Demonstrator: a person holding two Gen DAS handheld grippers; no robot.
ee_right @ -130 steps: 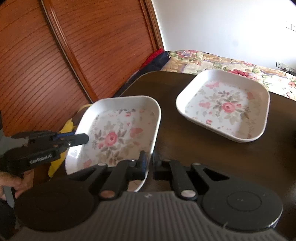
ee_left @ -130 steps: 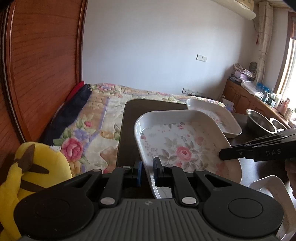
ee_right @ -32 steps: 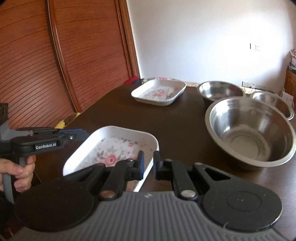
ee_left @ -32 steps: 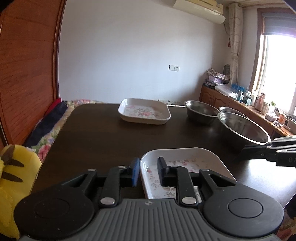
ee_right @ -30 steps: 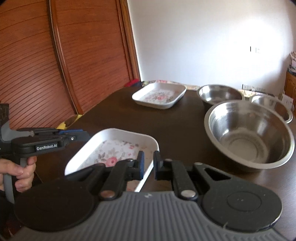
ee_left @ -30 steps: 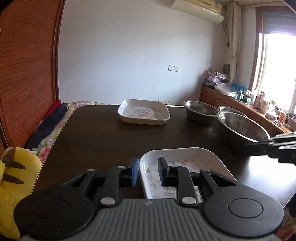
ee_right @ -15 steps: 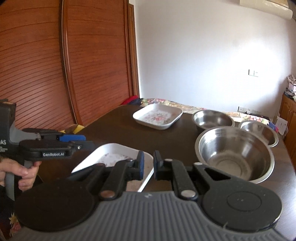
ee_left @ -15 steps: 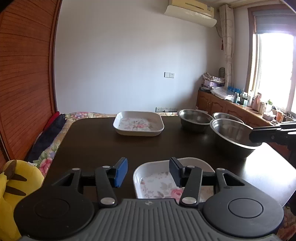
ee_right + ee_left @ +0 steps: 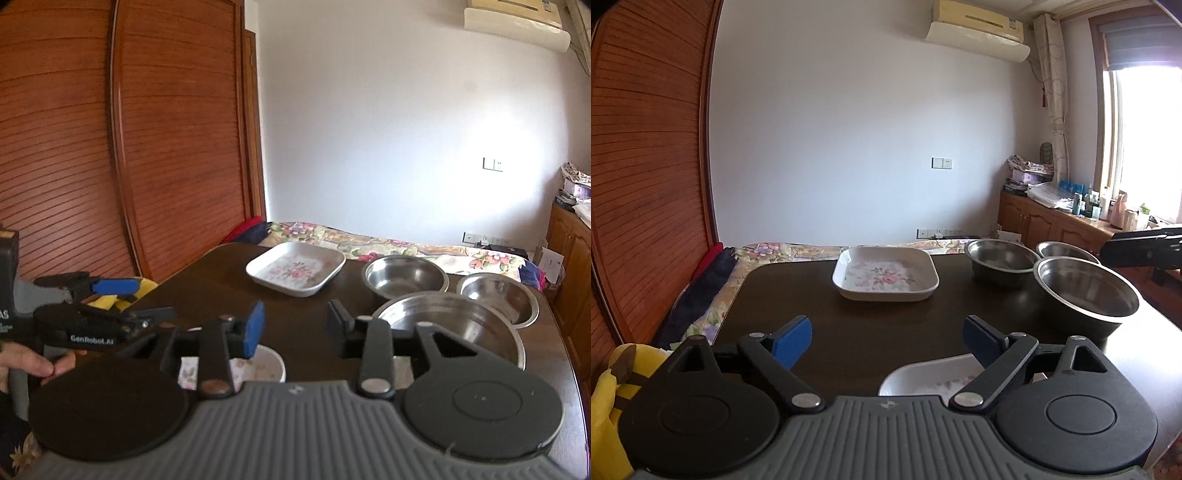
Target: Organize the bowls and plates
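Observation:
A white floral square plate (image 9: 923, 376) lies on the dark table at its near edge, mostly hidden under my grippers; it also shows in the right wrist view (image 9: 266, 363). My left gripper (image 9: 886, 334) is open and empty above it. My right gripper (image 9: 295, 326) is open and empty too. A second floral plate (image 9: 885, 277) (image 9: 295, 273) sits at the far side. Three steel bowls stand on the right: a large one (image 9: 1086, 295) (image 9: 454, 332), a medium one (image 9: 1001, 260) (image 9: 404, 277) and a small one (image 9: 1065, 251) (image 9: 498, 295).
The dark wooden table (image 9: 820, 317) has a bed with a floral cover (image 9: 369, 242) behind it. A wooden sliding door (image 9: 110, 147) is at the left. A yellow plush toy (image 9: 605, 387) sits at the table's near left corner.
Both grippers have opened and let go of the near floral plate, which now rests on the table. Both have lifted and pulled back from it.

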